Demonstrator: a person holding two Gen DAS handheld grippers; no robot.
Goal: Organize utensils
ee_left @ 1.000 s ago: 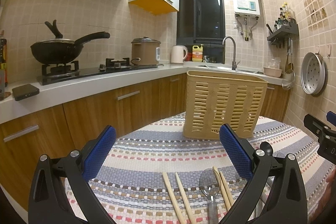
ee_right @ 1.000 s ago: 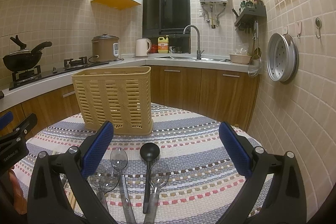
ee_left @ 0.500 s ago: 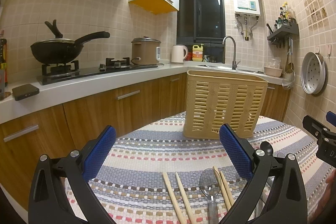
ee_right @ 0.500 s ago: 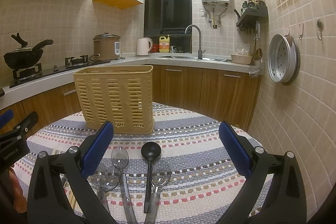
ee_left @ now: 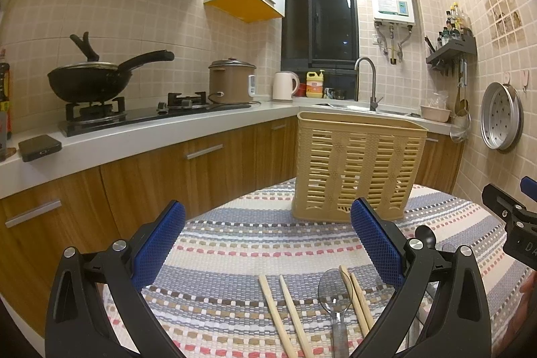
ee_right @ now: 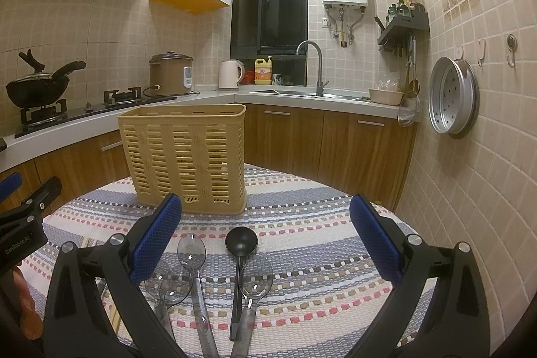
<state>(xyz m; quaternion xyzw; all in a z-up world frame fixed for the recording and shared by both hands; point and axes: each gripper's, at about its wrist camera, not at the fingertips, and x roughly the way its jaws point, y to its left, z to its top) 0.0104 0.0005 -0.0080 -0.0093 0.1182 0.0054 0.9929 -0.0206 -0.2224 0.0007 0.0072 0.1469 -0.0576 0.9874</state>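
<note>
A tan slotted utensil basket (ee_left: 355,166) stands upright at the far side of a round table with a striped cloth (ee_left: 235,244); it also shows in the right wrist view (ee_right: 184,156). My left gripper (ee_left: 268,244) is open and empty above wooden chopsticks (ee_left: 285,314) and a clear plastic spoon (ee_left: 334,294). My right gripper (ee_right: 265,240) is open and empty above a black spoon (ee_right: 240,254) and clear plastic spoons (ee_right: 193,260) lying on the cloth (ee_right: 302,230).
A counter with a wok (ee_left: 90,79), rice cooker (ee_left: 231,81), kettle (ee_left: 283,85) and sink tap (ee_left: 367,79) runs behind the table. A tiled wall with a hanging steamer tray (ee_right: 453,96) is close on the right.
The right wrist view has shifted slightly, so the basket sits a little further right in it. The left gripper has not moved.
</note>
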